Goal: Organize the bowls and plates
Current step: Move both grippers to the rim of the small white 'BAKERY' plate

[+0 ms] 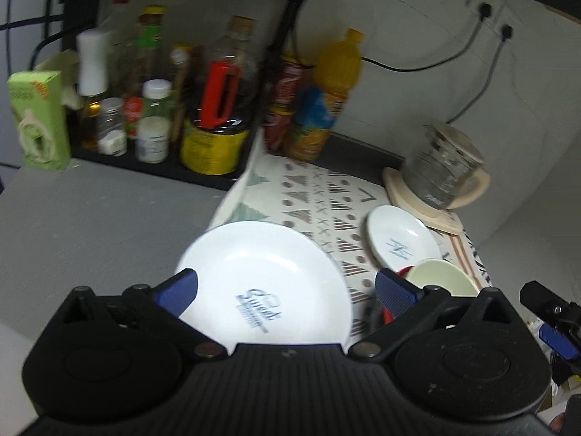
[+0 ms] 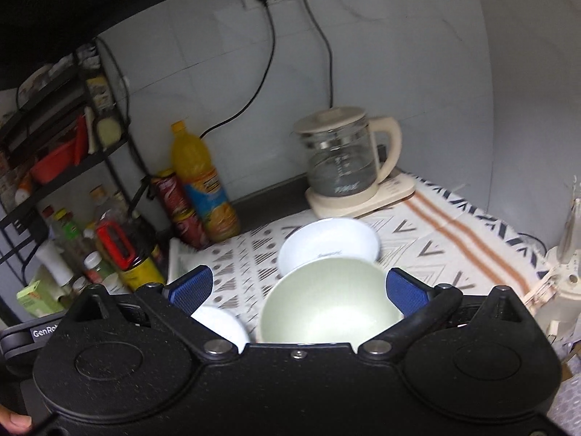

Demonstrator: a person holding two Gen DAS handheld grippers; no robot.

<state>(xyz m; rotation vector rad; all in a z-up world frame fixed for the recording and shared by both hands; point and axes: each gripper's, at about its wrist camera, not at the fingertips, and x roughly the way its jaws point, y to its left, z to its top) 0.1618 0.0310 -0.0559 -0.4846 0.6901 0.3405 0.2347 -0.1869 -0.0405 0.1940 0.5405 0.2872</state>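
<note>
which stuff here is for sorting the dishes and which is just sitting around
For the job: large white plate, small white plate, pale green bowl.

Just lying about: glass kettle, orange juice bottle, sauce bottles, green carton.

A: Large plate (image 1: 265, 283)?
B: White, blue lettering. Small plate (image 1: 401, 241) same, white with blue mark.
A: Bowl (image 2: 328, 307)?
B: Pale green.
A: Cloth (image 1: 326, 196)?
B: Cream, grey triangles, crosses, dots; orange stripes towards its right edge.
A: Juice bottle (image 2: 203, 181)?
B: Orange, yellow cap, blue label.
A: Kettle (image 2: 345, 156)?
B: Clear glass, cream lid and handle.
</note>
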